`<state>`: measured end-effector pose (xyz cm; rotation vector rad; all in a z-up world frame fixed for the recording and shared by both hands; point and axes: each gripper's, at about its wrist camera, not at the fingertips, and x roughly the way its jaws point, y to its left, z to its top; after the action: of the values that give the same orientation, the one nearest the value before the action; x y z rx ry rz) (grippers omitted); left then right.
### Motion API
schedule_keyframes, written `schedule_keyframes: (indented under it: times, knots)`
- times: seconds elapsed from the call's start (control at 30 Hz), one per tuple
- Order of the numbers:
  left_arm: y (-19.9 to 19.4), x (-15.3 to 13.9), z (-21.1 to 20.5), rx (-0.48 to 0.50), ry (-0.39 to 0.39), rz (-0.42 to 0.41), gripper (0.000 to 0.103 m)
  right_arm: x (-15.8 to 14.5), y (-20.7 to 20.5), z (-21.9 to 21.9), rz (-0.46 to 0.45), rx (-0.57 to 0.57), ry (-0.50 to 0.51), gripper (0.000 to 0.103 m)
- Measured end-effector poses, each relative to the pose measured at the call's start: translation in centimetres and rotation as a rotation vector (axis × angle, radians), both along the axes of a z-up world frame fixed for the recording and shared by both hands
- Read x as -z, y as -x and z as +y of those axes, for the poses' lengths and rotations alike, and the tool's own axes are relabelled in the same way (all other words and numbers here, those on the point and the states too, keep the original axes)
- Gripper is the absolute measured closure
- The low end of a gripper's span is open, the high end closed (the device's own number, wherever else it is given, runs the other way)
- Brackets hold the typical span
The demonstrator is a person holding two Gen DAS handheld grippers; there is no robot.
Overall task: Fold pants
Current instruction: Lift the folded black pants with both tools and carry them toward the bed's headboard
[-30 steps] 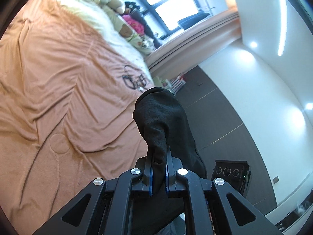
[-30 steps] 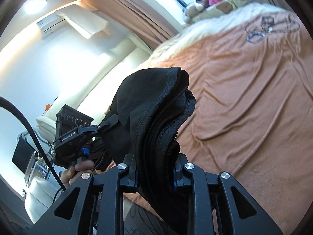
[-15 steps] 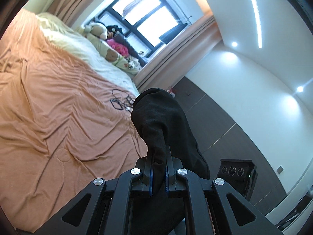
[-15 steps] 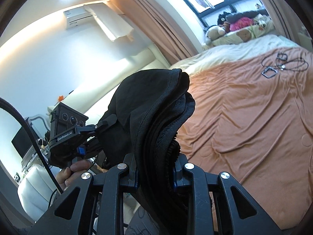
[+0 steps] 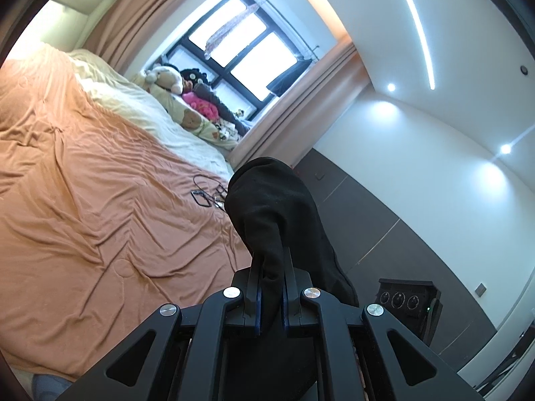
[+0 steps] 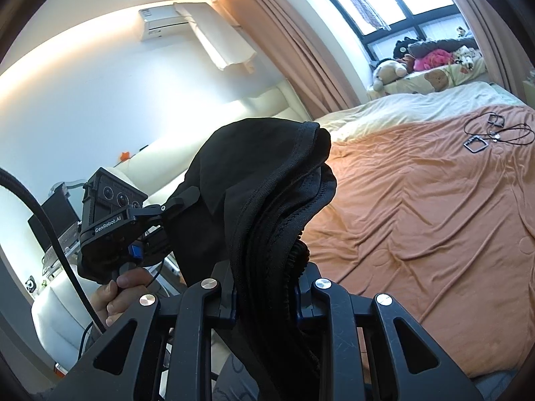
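The black pants (image 5: 277, 214) hang in the air between both grippers, above the near edge of the bed. My left gripper (image 5: 271, 267) is shut on a thin fold of the fabric. My right gripper (image 6: 267, 287) is shut on a thick bunch of the pants (image 6: 267, 180) with the elastic waistband showing. The left gripper also shows in the right wrist view (image 6: 174, 207), clamped on the far side of the cloth, held by a hand. The right gripper's camera box (image 5: 406, 300) shows low at the right in the left wrist view.
An orange wrinkled bedspread (image 5: 100, 207) covers the bed, also in the right wrist view (image 6: 434, 217). Black cables and small frames (image 6: 491, 133) lie on it far off. Plush toys and pillows (image 5: 180, 83) sit by the window. A dark wall panel (image 5: 367, 220) stands right.
Both grippers have tilted upward with the pants still held; more of the window, ceiling and walls shows and the bed has dropped lower in both views.
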<state>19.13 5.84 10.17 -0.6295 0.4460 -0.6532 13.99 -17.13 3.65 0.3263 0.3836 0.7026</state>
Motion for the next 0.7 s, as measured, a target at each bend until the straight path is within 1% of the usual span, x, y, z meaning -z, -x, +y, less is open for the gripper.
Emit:
schedule_keyframes:
  times: [0.23,0.4,0.53,0.7]
  knots:
    - [2.4,-1.9,2.0,-0.035,-0.024,-0.033,0.095,-0.5,0.0,1.1,-0.009,-0.015,0.002,0.083]
    - [3.2,-2.9,4.6,-0.056,0.004,-0.057,0.095,-1.4,-0.6,3.1,-0.027,-0.024,0.024,0.083]
    - [3.8,-2.7,7.8,-0.084,0.029,-0.068,0.095,-1.4,-1.7,5.2,-0.031,-0.034,0.03,0.083]
    - [4.3,-1.8,12.7,-0.123,0.067,-0.074,0.095,-1.0,-3.9,9.1,-0.023,-0.077,0.065,0.083]
